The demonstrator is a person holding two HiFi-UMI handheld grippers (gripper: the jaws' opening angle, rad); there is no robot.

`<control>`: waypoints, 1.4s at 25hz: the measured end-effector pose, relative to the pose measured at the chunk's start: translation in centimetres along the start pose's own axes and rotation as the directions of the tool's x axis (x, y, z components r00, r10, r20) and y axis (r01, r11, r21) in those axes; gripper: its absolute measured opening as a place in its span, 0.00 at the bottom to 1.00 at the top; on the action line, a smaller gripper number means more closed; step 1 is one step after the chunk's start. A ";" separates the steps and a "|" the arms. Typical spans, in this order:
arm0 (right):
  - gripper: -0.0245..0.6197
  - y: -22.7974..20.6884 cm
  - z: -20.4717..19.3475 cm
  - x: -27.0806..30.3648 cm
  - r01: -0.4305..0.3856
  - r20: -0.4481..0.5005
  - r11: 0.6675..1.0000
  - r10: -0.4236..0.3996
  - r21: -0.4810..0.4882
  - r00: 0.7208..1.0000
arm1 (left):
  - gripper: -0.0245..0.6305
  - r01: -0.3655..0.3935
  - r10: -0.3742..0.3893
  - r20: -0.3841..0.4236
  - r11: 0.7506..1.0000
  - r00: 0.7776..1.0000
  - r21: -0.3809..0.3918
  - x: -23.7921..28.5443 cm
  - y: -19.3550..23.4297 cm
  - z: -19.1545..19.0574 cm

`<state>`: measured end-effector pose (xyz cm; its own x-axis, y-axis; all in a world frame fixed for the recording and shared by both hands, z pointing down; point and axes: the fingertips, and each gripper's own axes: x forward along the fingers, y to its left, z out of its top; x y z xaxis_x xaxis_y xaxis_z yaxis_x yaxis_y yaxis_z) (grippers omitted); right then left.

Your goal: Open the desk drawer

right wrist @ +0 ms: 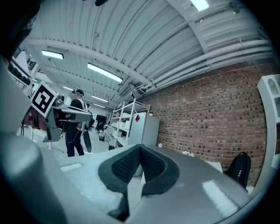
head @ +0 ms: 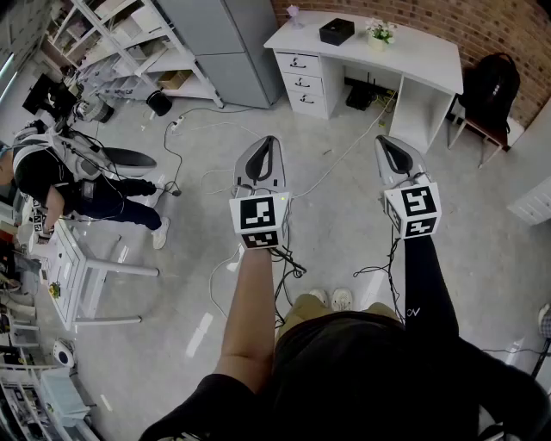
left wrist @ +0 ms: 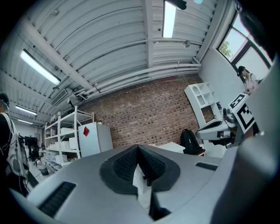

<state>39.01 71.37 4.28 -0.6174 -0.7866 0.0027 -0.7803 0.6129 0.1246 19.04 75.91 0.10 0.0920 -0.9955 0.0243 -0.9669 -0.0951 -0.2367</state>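
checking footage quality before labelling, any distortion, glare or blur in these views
Head view: sharp, evenly lit, wide-angle bending curves the desk at the edge. Left gripper view: strong fisheye, window blown out, left gripper close and soft. Right gripper view: same fisheye, bright ceiling lights, dark corners.

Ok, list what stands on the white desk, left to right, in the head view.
From the left: small pale ornament → black box → potted plant.
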 end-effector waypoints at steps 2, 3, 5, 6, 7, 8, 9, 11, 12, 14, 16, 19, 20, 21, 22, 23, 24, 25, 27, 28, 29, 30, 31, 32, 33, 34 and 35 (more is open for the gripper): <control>0.04 -0.2 -0.1 0.2 0.001 -0.001 1.000 -0.001 -0.001 1.000 | 0.05 0.000 0.000 -0.002 1.000 1.000 0.000 0.3 0.0 -0.2; 0.04 -0.3 -0.2 0.3 0.001 -0.001 1.000 -0.001 -0.001 1.000 | 0.05 0.000 0.000 -0.003 1.000 1.000 0.001 0.4 0.0 -0.2; 0.04 -0.4 -0.2 0.3 0.002 0.000 1.000 -0.002 0.000 1.000 | 0.05 0.000 0.000 -0.002 1.000 1.000 0.002 0.6 -0.1 -0.3; 0.04 -0.5 -0.3 0.3 0.004 0.002 1.000 -0.004 0.001 1.000 | 0.05 0.001 -0.001 -0.002 1.000 1.000 0.003 0.6 -0.2 -0.3; 0.04 -0.6 -0.3 0.3 0.006 0.004 1.000 -0.006 0.002 1.000 | 0.05 0.003 -0.003 -0.002 1.000 1.000 0.004 0.6 -0.3 -0.4; 0.04 -0.7 -0.3 0.2 0.010 0.008 1.000 -0.010 0.004 1.000 | 0.05 0.006 -0.006 -0.001 1.000 1.000 0.006 0.6 -0.3 -0.4; 0.04 -0.7 -0.3 0.2 0.013 0.012 1.000 -0.014 0.008 1.000 | 0.05 0.008 -0.008 0.000 1.000 1.000 0.009 0.6 -0.4 -0.4; 0.04 -0.8 -0.3 0.2 0.018 0.016 1.000 -0.019 0.019 1.000 | 0.05 0.010 -0.010 0.000 1.000 1.000 0.014 0.5 -0.4 -0.4; 0.04 -0.8 -0.4 0.3 0.021 0.014 0.999 -0.021 0.024 1.000 | 0.05 0.011 -0.010 -0.001 1.000 1.000 0.016 0.5 -0.3 -0.4; 0.04 -0.9 -0.6 0.5 0.020 0.009 0.999 -0.020 0.034 1.000 | 0.05 0.022 -0.022 -0.007 1.000 1.000 0.020 0.5 -0.5 -0.4; 0.06 -0.7 -0.6 0.5 0.002 0.011 0.999 -0.003 0.049 1.000 | 0.05 0.048 -0.048 -0.003 0.999 0.999 0.018 0.2 -0.8 -0.2; 0.32 -0.1 -0.6 0.9 -0.044 0.018 0.996 0.043 0.074 0.999 | 0.05 0.054 -0.055 0.019 0.998 0.998 0.018 -0.1 -0.9 0.4; 0.45 0.2 -0.5 1.0 -0.061 0.025 0.994 0.059 0.088 0.998 | 0.05 0.048 -0.048 0.020 0.999 0.999 0.020 -0.1 -0.8 0.5; 0.56 0.5 -0.4 1.1 -0.075 0.036 0.992 0.071 0.104 0.997 | 0.05 0.042 -0.043 0.019 0.999 0.999 0.019 -0.2 -0.7 0.5; 0.69 0.9 -0.3 1.1 -0.087 0.047 0.989 0.082 0.119 0.996 | 0.05 0.038 -0.038 0.019 0.999 0.999 0.017 -0.3 -0.7 0.5; 0.78 1.2 -0.3 1.2 -0.100 0.055 0.986 0.093 0.132 0.994 | 0.05 0.034 -0.034 0.019 0.999 0.999 0.017 -0.3 -0.6 0.5; 0.84 1.6 -0.4 1.4 -0.112 0.058 0.984 0.105 0.140 0.993 | 0.05 0.030 -0.030 0.021 0.999 0.999 0.019 -0.3 -0.5 0.5; 0.88 2.0 -0.5 1.6 -0.122 0.056 0.982 0.116 0.143 0.992 | 0.05 0.027 -0.027 0.023 0.999 0.999 0.022 -0.3 -0.5 0.5; 0.91 2.5 -0.6 1.9 -0.140 0.044 0.981 0.136 0.135 0.990 | 0.05 0.023 -0.023 0.021 1.000 1.000 0.017 -0.3 -0.3 0.4; 0.91 2.7 -0.6 2.0 -0.147 0.041 0.980 0.143 0.131 0.989 | 0.05 0.023 -0.024 0.017 1.000 1.000 0.011 -0.2 -0.2 0.3; 0.92 2.9 -0.5 2.2 -0.152 0.040 0.980 0.148 0.129 0.988 | 0.05 0.026 -0.026 0.011 1.000 1.000 0.005 -0.2 0.0 0.2; 0.92 3.0 -0.4 2.3 -0.153 0.041 0.980 0.149 0.130 0.988 | 0.05 0.030 -0.030 0.005 1.000 1.000 0.000 -0.1 0.1 0.1; 0.92 3.0 -0.4 2.6 -0.151 0.042 0.980 0.147 0.132 0.988 | 0.05 0.031 -0.031 -0.002 1.000 1.000 0.000 0.0 0.3 -0.1; 0.92 3.0 -0.4 2.9 -0.146 0.041 0.980 0.142 0.134 0.989 | 0.05 0.030 -0.030 -0.008 1.000 1.000 0.004 0.2 0.5 -0.3; 0.92 3.0 -0.6 3.2 -0.141 0.039 0.981 0.137 0.136 0.990 | 0.05 0.025 -0.025 -0.013 1.000 1.000 0.010 0.4 0.8 -0.5; 0.92 2.9 -0.7 3.6 -0.137 0.037 0.981 0.134 0.137 0.990 | 0.05 0.018 -0.018 -0.018 1.000 1.000 0.011 0.7 1.2 -0.7; 0.92 2.9 -0.8 4.1 -0.135 0.035 0.981 0.132 0.137 0.991 | 0.05 0.011 -0.011 -0.022 1.000 1.000 0.008 1.0 1.7 -0.9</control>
<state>34.35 69.85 5.49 -0.7178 -0.6961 -0.0159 -0.6959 0.7180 -0.0142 17.25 74.73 0.62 0.0971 -0.9941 0.0481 -0.9640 -0.1059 -0.2440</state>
